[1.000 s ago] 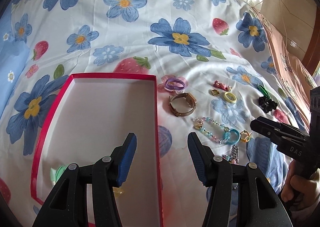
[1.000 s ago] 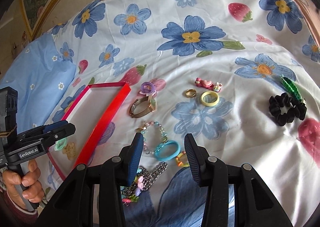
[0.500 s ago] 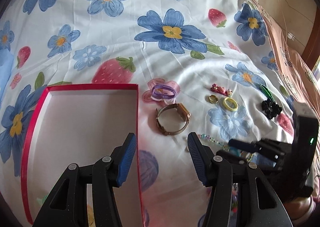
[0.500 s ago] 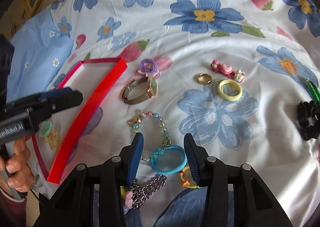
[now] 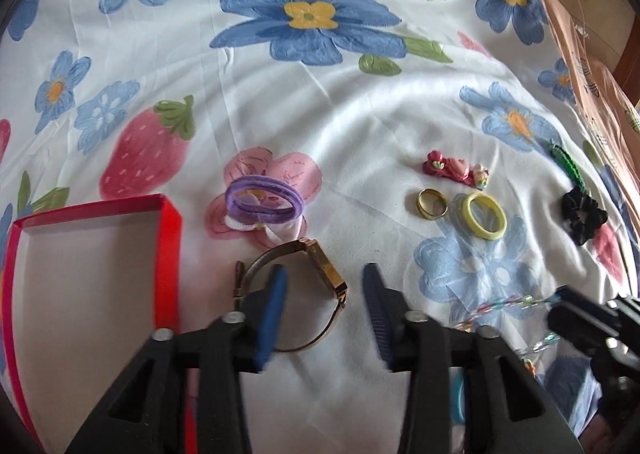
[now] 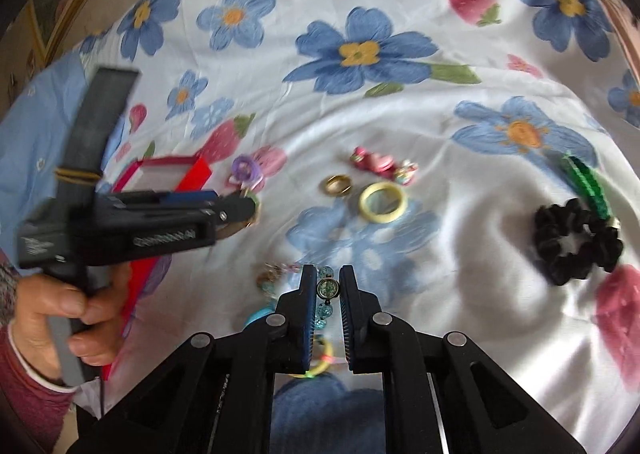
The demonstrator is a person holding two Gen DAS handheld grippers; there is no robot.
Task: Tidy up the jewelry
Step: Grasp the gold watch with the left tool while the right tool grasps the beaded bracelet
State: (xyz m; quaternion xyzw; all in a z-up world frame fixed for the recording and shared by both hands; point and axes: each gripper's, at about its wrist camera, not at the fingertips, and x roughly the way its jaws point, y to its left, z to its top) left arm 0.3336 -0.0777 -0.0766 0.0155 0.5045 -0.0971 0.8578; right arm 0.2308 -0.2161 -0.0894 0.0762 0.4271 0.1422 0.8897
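Your right gripper (image 6: 324, 290) is narrowing its jaws around the beaded bracelet (image 6: 328, 288), seemingly not yet clamped; your left gripper (image 5: 320, 310) is hanging open over the gold watch (image 5: 320, 266); next, you are likely closing, then lifting towards the red box (image 5: 168, 238).

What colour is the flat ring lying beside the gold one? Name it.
Pale yellow. The flat ring shows best in the left wrist view, just right of the gold ring.

Bedsheet (image 5: 248, 66) — white, printed with blue flowers and red strawberries. Box (image 5: 170, 250) — red rim, white inside. Hair tie (image 5: 262, 200): purple. Ring (image 5: 431, 204): gold. Bangle (image 5: 484, 215): pale yellow. Scrunchie (image 6: 576, 242): black.
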